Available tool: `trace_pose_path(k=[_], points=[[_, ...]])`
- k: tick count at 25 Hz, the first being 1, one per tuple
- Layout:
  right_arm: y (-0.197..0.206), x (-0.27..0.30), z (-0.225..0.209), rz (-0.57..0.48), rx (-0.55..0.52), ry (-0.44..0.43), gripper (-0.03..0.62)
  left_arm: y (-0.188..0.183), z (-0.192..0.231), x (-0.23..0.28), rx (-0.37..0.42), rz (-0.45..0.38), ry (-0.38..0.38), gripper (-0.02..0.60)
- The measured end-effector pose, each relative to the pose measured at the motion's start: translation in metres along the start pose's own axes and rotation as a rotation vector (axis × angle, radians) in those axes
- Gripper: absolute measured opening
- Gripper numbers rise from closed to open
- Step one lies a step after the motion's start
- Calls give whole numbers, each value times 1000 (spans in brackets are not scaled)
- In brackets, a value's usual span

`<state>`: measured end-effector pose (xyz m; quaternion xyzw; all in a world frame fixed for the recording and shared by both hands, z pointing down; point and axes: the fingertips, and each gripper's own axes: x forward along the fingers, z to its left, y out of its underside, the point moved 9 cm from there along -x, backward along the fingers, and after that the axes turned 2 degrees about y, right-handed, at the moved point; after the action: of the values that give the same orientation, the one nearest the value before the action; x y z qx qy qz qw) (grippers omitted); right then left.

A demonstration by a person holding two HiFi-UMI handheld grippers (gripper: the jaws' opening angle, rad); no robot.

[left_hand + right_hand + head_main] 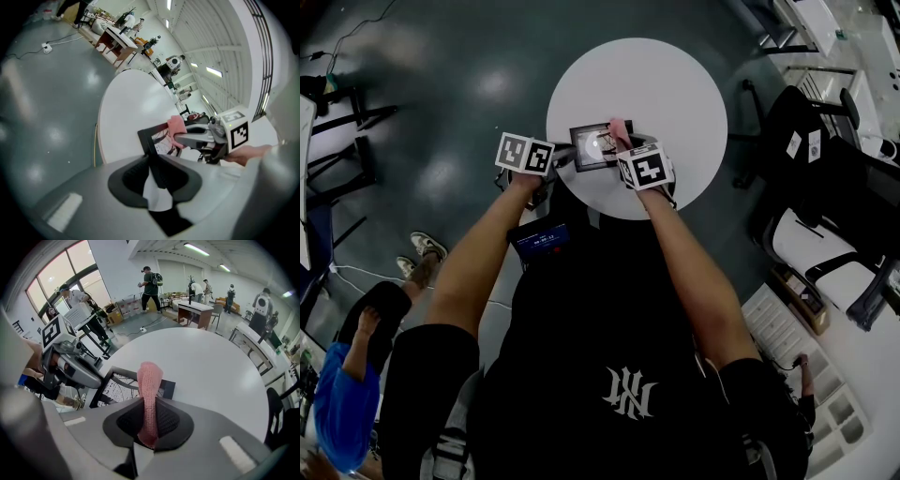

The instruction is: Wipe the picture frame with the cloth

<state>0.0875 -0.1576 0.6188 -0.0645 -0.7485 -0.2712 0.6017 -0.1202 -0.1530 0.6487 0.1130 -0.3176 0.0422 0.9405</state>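
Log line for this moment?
left tool: shut on picture frame | right tool: shut on pink cloth | cloth on frame

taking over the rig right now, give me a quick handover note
Left gripper: shut on the picture frame by its edge, at the near side of the white table.
Right gripper: shut on the pink cloth, which is up against the frame's far edge.
Done: both things gripped, cloth at the frame.
Left: wipe across the frame; how much is already wiped can't be told.
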Motion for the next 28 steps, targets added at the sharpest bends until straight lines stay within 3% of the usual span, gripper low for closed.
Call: trace_pose_path(k=[9, 16, 19, 23, 28], points=[[9, -8, -8, -33, 69, 56, 35, 0, 1, 0, 4, -7, -1, 60], [14, -13, -18, -22, 101, 49, 35, 0, 0, 0, 7, -12, -1, 58], [7, -16, -6, -56, 88, 2, 35, 2, 0, 1, 5, -13, 1, 58], [-9, -16, 26, -115, 66, -145, 35, 1, -1, 0, 4, -14, 0, 58], [-12, 3, 64, -82, -6, -266, 36, 1, 1, 0, 0, -20, -2, 58]])
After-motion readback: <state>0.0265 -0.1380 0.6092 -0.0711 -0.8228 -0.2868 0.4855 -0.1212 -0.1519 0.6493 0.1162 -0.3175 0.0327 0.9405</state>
